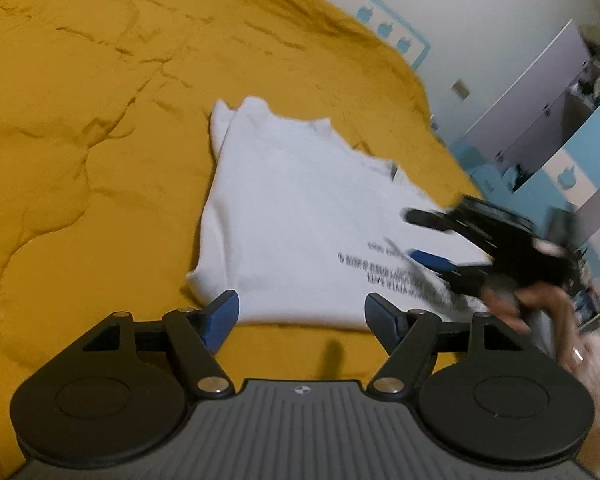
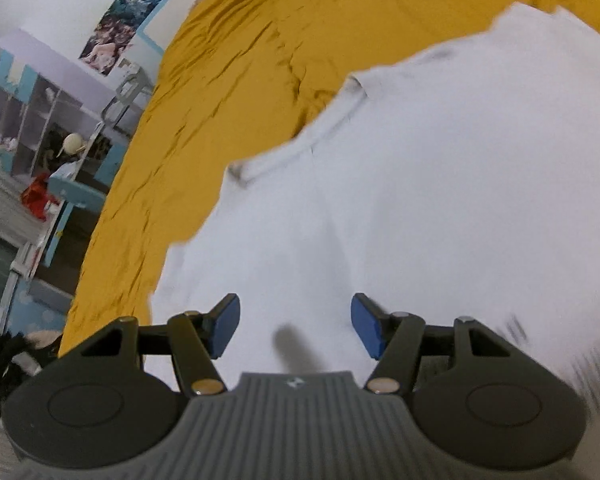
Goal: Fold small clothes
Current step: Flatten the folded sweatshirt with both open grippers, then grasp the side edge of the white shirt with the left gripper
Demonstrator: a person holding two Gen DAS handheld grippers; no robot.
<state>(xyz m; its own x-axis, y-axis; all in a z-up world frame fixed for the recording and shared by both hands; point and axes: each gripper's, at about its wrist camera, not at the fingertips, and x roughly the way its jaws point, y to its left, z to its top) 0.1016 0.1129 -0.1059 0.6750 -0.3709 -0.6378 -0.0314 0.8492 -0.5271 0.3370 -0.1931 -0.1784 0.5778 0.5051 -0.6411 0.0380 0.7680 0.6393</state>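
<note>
We see a white T-shirt (image 1: 300,216) lying flat on a mustard-yellow bedspread (image 1: 80,140), partly folded, with a line of dark printed text near its right-hand edge in the left wrist view. Its long axis runs away from us, the hem nearest the left gripper (image 1: 302,316) and the neckline at the far end, tilted slightly to the right. To the left and beyond the shirt the bedspread is wide, wrinkled and open; to the right it ends close by at the bed's edge, past which stand a white wall (image 1: 480,20) and pale shelving (image 1: 540,112). Our left gripper hovers just off the hem with its blue pads spread wide and nothing between them. Our right gripper (image 2: 296,326) hangs over the shirt's right side, held by a hand (image 1: 540,304), its jaws also well apart and gripping nothing; white cloth only shows below them, blurred by motion.
</note>
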